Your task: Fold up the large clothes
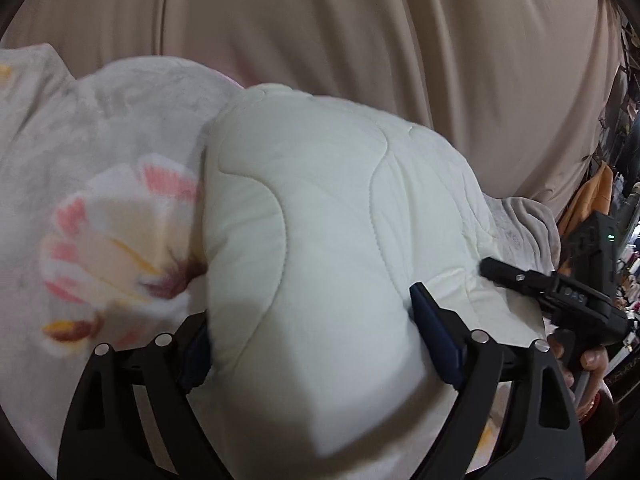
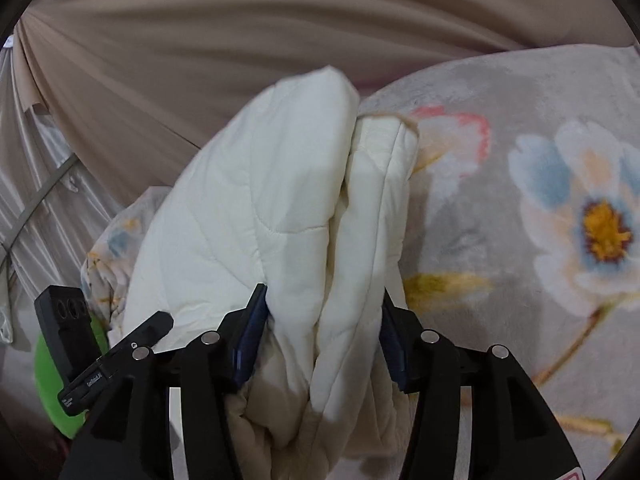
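A thick white quilted garment [image 1: 320, 208] lies bunched on a bed. In the left wrist view a wide fold of it bulges between the jaws of my left gripper [image 1: 312, 312], and both blue pads press into its sides. In the right wrist view the same garment [image 2: 260, 184] rises as a doubled-over bundle. My right gripper [image 2: 324, 292] is shut on its near end, with the folds squeezed between the pads. One of the right gripper's fingers [image 1: 504, 274] touches the garment's right edge in the left wrist view, held by a hand [image 1: 596, 360].
A grey fleece blanket [image 2: 500, 208] with large flowers covers the bed under and beside the garment. Beige curtains [image 1: 320, 32] hang close behind. A green object [image 2: 48, 380] sits low on the left, and orange cloth and clutter [image 1: 592, 196] stand at the far right.
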`<move>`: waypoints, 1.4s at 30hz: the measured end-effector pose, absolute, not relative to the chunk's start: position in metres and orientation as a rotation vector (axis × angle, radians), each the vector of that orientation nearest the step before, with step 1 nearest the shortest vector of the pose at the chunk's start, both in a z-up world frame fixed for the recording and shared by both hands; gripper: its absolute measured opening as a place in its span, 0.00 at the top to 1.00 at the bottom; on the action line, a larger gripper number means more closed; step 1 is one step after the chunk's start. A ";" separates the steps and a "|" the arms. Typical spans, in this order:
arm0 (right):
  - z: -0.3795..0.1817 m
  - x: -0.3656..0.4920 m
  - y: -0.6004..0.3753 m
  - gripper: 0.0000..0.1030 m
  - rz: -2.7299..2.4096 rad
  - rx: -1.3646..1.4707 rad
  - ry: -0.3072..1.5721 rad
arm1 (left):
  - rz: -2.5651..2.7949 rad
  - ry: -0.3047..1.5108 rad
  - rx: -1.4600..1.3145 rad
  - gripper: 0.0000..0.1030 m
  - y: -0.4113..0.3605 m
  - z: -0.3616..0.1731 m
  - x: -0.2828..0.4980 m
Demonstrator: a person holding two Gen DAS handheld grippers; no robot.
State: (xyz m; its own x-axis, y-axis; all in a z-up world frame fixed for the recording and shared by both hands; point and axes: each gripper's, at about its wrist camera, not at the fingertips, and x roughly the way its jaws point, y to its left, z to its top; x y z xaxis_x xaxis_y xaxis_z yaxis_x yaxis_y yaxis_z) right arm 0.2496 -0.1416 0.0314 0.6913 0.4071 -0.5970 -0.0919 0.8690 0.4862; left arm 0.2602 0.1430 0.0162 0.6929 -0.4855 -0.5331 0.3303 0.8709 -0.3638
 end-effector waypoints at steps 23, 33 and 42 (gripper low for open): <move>0.016 0.171 -0.101 0.96 0.106 0.092 0.743 | -0.133 0.537 0.079 0.14 0.077 0.019 0.182; 0.028 0.108 -0.086 0.91 0.114 0.134 0.714 | -0.102 0.567 -0.053 0.13 0.100 0.015 0.139; -0.001 0.089 -0.063 0.74 0.034 0.065 0.743 | -0.111 0.602 -0.048 0.07 0.095 0.003 0.120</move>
State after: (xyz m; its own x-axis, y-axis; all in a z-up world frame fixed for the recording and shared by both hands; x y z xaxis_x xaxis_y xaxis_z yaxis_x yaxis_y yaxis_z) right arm 0.0892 -0.0631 -0.0012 0.7357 0.0540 -0.6751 -0.0078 0.9974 0.0712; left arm 0.1200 0.0947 0.0027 0.8184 -0.1185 -0.5623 0.0907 0.9929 -0.0773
